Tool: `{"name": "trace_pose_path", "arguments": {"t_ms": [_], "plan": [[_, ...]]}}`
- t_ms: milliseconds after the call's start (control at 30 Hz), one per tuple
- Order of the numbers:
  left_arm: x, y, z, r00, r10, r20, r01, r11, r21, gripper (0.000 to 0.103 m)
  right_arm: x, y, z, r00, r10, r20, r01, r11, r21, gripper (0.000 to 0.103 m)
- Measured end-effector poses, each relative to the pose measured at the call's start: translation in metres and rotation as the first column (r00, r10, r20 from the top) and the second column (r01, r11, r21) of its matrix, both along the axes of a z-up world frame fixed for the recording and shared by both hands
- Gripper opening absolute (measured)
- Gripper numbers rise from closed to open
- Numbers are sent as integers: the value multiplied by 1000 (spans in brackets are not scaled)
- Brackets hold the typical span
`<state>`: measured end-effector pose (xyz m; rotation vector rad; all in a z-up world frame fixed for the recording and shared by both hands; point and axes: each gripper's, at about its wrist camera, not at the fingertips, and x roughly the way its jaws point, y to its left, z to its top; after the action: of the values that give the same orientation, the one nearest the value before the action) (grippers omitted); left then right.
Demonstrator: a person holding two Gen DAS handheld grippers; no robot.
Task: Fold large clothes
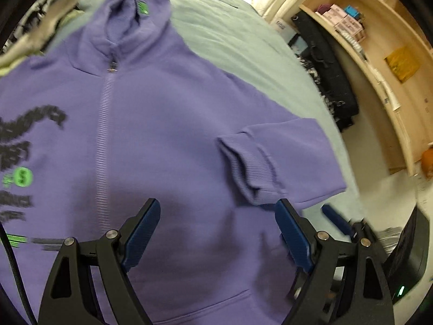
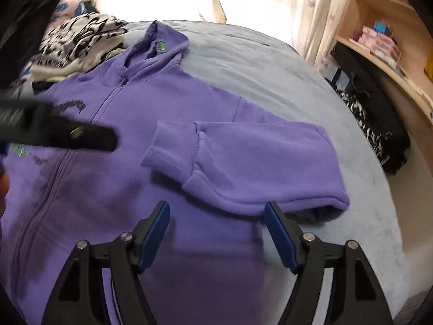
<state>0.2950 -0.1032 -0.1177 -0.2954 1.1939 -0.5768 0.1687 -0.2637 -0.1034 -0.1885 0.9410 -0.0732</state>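
Purple hoodie (image 1: 167, 124) flat on blue-grey bed (image 2: 270, 62), zipped, one sleeve (image 2: 243, 159) folded over chest. Chest print black/green, too blurred to read. Left gripper (image 1: 217, 233) released, jaws wide. Right gripper (image 2: 216, 233) same. Only right view shows patterned clothes pile (image 2: 81, 38) whole.

The purple zip hoodie (image 2: 173, 124) lies face-up, zipped, one sleeve (image 2: 243, 159) folded across its front.

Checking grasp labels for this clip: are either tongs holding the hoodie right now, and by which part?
Nothing is held. The left tongs and right tongs both stand open above the hoodie, with no fabric between the fingers.
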Motion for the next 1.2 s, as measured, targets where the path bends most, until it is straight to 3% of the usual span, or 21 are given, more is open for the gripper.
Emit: {"name": "trace_pose_path", "arguments": {"t_ms": [167, 233, 300, 433, 467, 533, 567, 700, 833, 1000, 1100, 1200], "plan": [[7, -15, -15, 997, -11, -73, 4, 996, -94, 84, -17, -5, 0, 999, -34, 17, 33, 996, 79, 73], [11, -24, -23, 994, -11, -106, -1, 994, -112, 78, -21, -10, -4, 998, -55, 9, 54, 993, 104, 73], [17, -31, -30, 990, -9, -141, -9, 992, -125, 65, -22, -15, -9, 997, -79, -6, 79, 987, 141, 73], [27, -46, -41, 984, 2, -179, -27, 990, -136, 59, -24, -26, -14, 993, -117, -17, 118, 976, 181, 73], [28, -49, -43, 983, 4, -183, -29, 991, -134, 52, -24, -28, -15, 992, -124, -19, 125, 973, 193, 72], [35, -63, -44, 982, -3, -188, -20, 993, -119, 22, -23, -33, -18, 990, -141, -28, 144, 966, 214, 73], [36, -69, -42, 984, -5, -178, -11, 996, -91, 8, -22, -36, -19, 988, -148, -35, 152, 963, 223, 73], [34, -91, 1, 1000, -6, 27, 4, 997, 83, 6, -22, -47, -22, 982, -181, -58, 190, 943, 275, 72], [43, -82, 59, 984, 38, 174, -56, 994, 95, 6, -24, -56, -23, 975, -214, -63, 223, 923, 313, 72], [56, -17, 119, 928, 161, 337, -202, 975, 92, 6, -21, -61, -27, 968, -238, -83, 252, 904, 345, 72], [60, 27, 123, 913, 212, 350, -268, 956, 122, 6, -19, -59, -28, 968, -235, -89, 251, 906, 342, 72], [63, 61, 105, 914, 245, 322, -307, 938, 159, 6, -16, -57, -27, 971, -223, -87, 239, 914, 328, 72]]}}
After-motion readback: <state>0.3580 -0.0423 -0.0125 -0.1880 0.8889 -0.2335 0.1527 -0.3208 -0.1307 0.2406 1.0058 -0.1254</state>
